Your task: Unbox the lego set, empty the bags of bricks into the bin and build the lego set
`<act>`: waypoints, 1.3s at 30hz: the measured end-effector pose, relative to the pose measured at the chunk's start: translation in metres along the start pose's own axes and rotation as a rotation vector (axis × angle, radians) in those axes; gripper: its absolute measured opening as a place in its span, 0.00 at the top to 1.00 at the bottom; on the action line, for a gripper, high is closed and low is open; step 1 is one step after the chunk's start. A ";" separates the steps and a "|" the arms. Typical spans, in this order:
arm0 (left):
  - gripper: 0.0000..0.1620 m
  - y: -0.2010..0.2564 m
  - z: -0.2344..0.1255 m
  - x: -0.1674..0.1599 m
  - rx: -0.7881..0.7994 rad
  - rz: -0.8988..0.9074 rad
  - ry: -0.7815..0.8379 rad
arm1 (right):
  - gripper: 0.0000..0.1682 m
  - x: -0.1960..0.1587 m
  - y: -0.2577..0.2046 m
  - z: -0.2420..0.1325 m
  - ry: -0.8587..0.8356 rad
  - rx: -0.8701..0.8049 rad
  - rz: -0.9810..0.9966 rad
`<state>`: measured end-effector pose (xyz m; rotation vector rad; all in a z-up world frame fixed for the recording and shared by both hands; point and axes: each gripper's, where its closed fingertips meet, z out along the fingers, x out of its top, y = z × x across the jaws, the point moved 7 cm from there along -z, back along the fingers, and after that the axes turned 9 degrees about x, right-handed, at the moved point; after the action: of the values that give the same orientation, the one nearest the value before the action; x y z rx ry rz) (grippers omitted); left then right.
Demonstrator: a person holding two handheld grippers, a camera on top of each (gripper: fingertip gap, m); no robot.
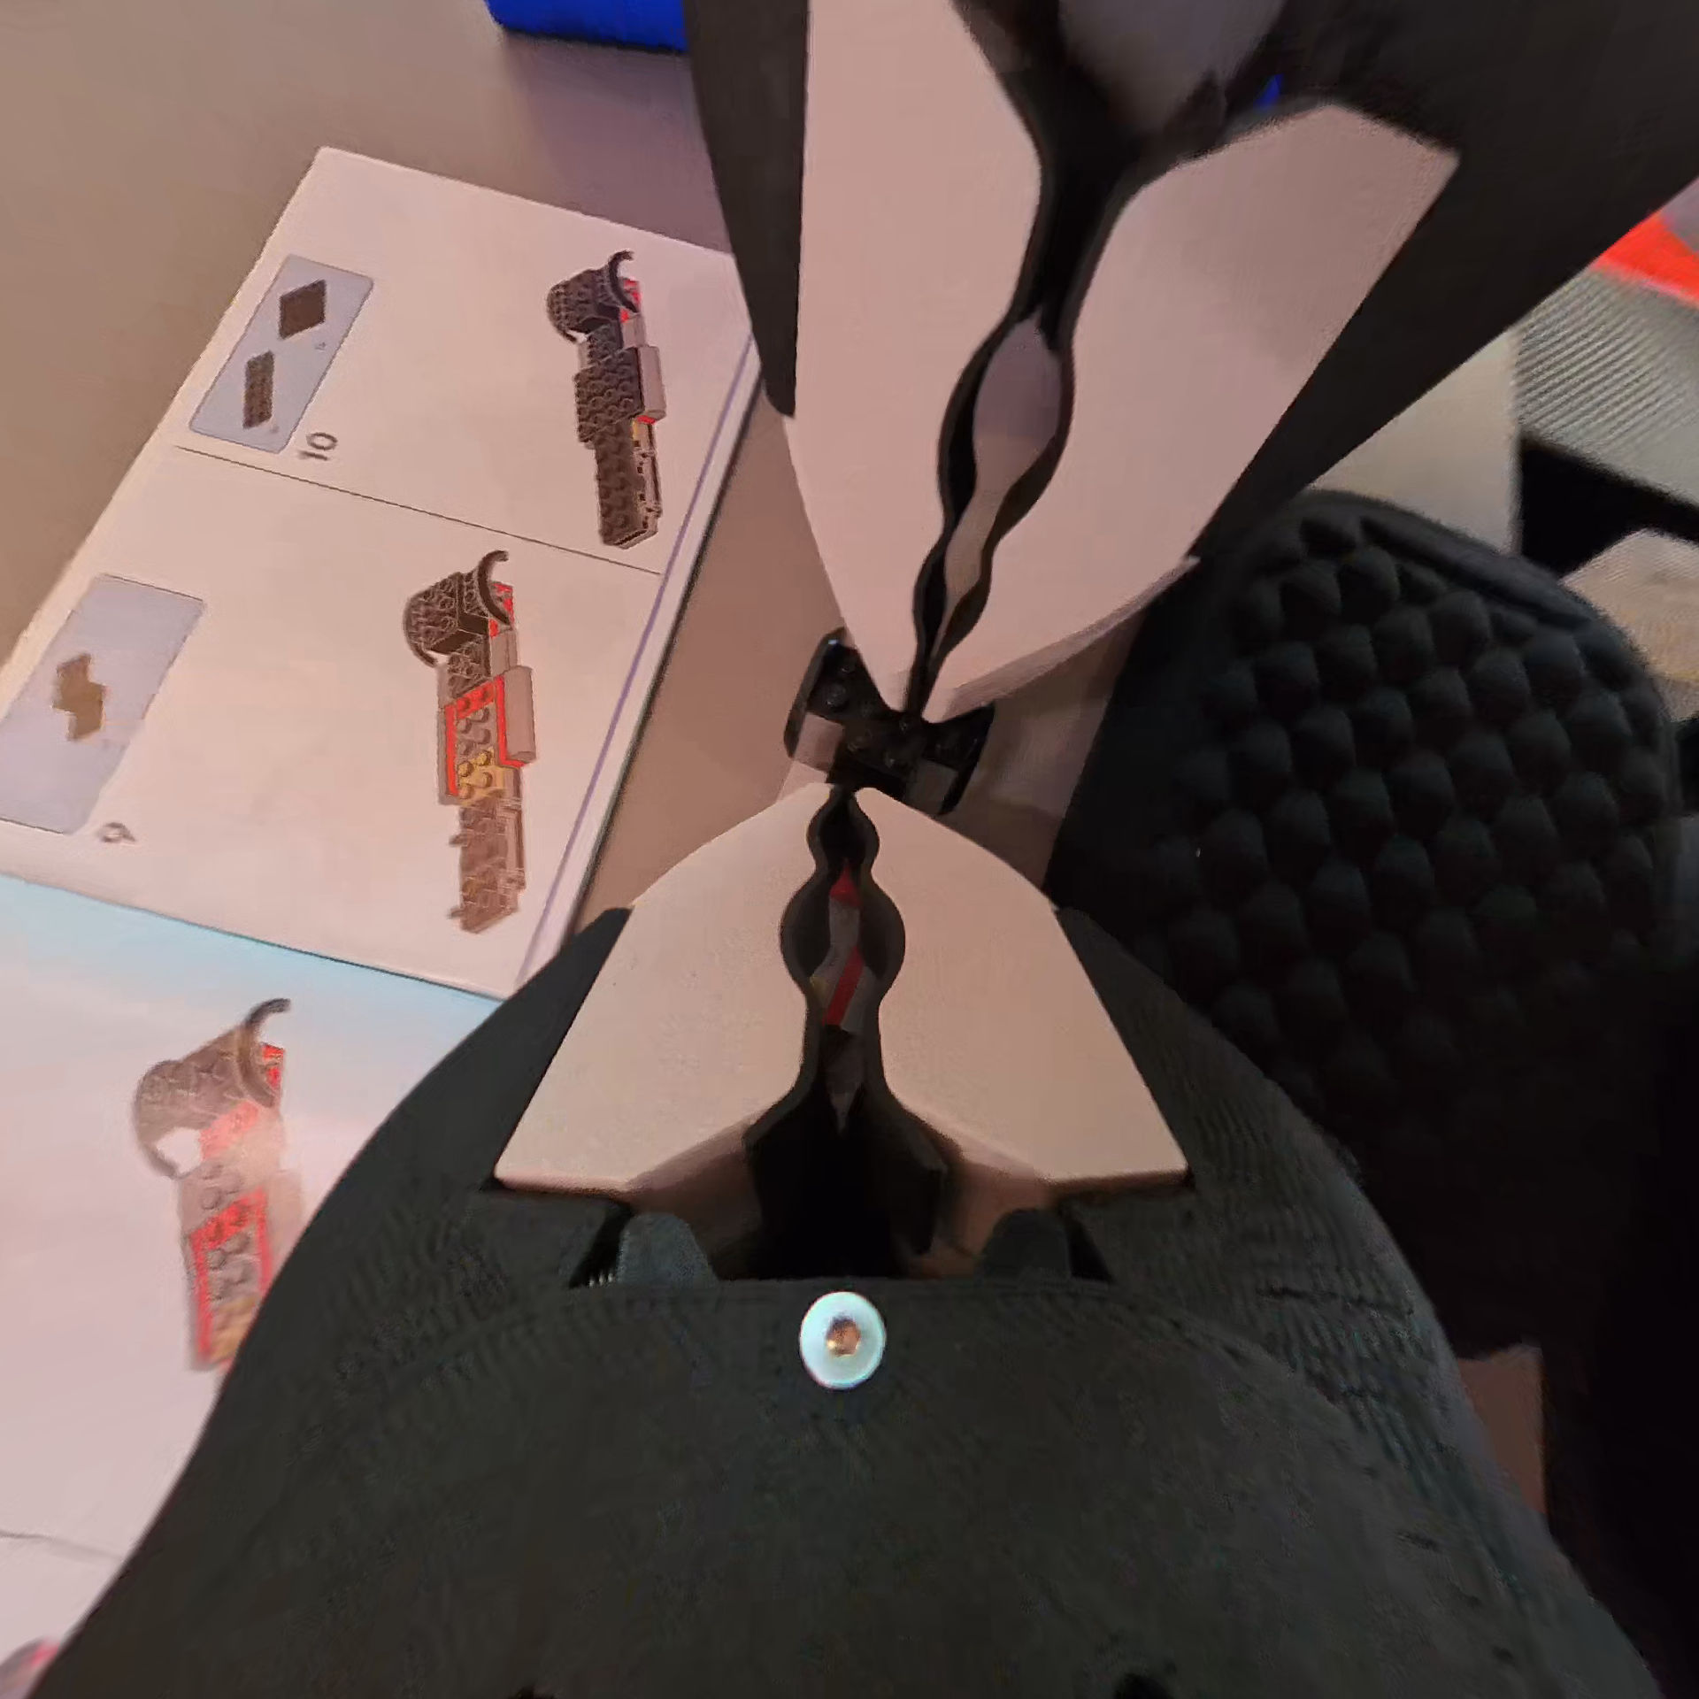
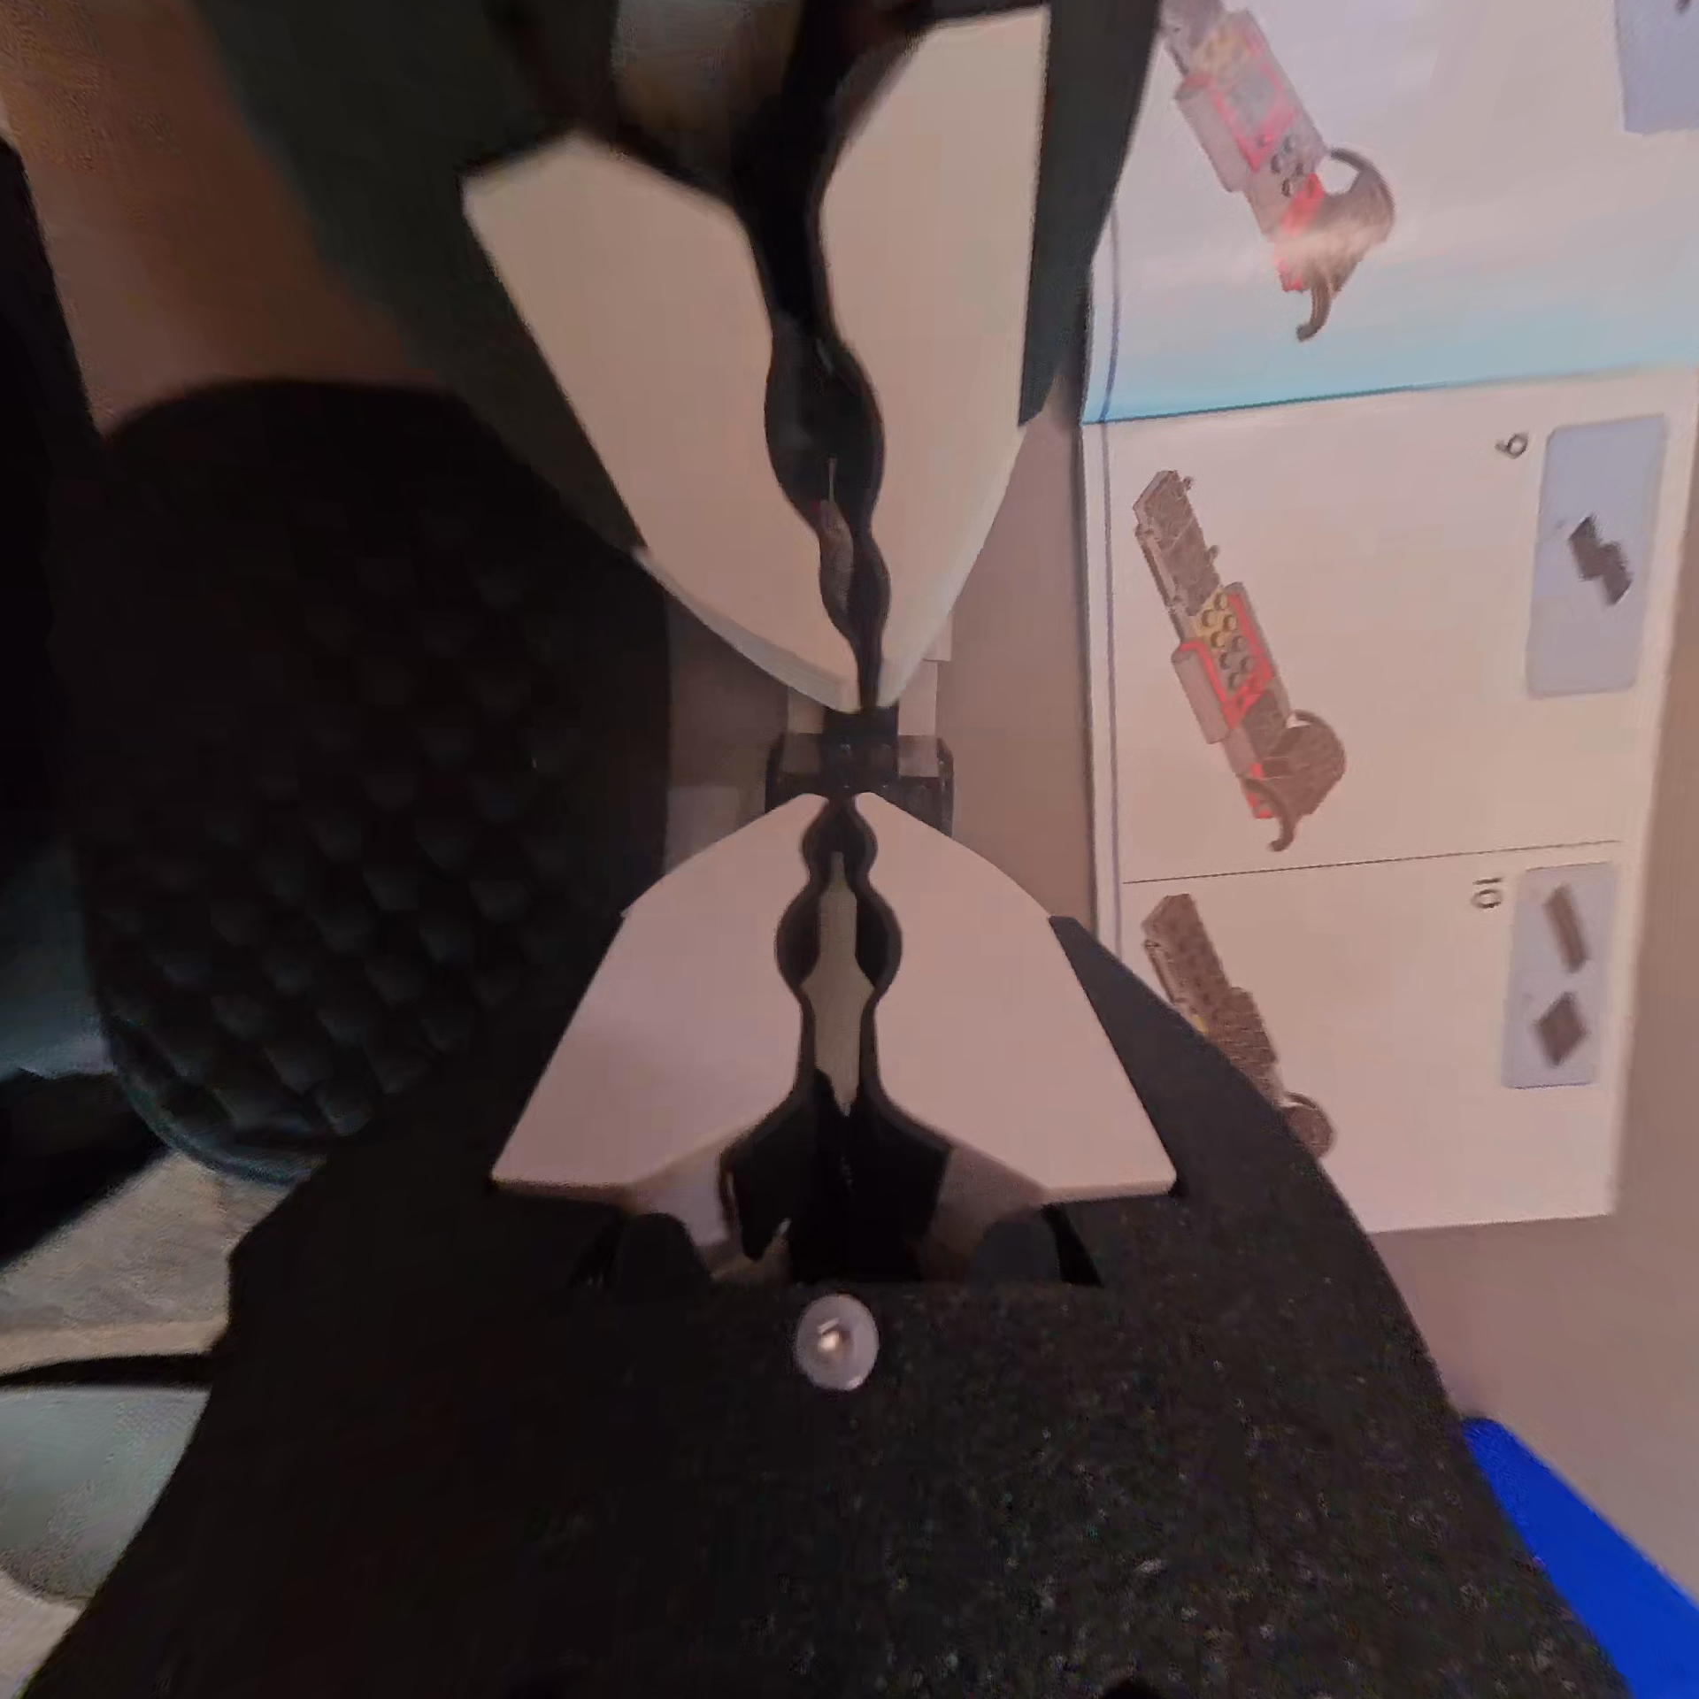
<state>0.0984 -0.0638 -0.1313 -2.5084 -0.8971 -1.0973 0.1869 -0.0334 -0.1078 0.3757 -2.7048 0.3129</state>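
My left gripper is shut on a small lego build of red and grey bricks, which shows in the slot between its fingers. The build's black and grey end sticks out past the tips. My right gripper comes in from above, shut, with its tips pinching a black plate on that end. In the right wrist view the right gripper meets the left gripper tip to tip, with the black plate between them. Both are held above the table.
The open instruction booklet lies on the grey table beside the grippers; it also shows in the right wrist view. A hand in a black textured glove is close by. A blue bin edge shows.
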 end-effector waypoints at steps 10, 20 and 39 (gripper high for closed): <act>0.79 -0.013 -0.051 -0.032 0.057 -0.059 0.128 | 0.68 -0.013 -0.011 -0.007 0.289 -0.090 0.028; 0.71 -0.013 -0.038 -0.033 -0.033 -0.083 0.172 | 0.74 -0.026 0.003 0.016 0.295 -0.144 -0.091; 0.67 -0.038 -0.054 -0.025 -0.034 -0.272 0.409 | 0.62 -0.058 0.015 -0.026 0.873 -0.599 0.304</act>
<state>0.0302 -0.0704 -0.1132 -2.1045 -1.1168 -1.6439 0.2429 0.0003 -0.1108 -0.2958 -1.8458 -0.2235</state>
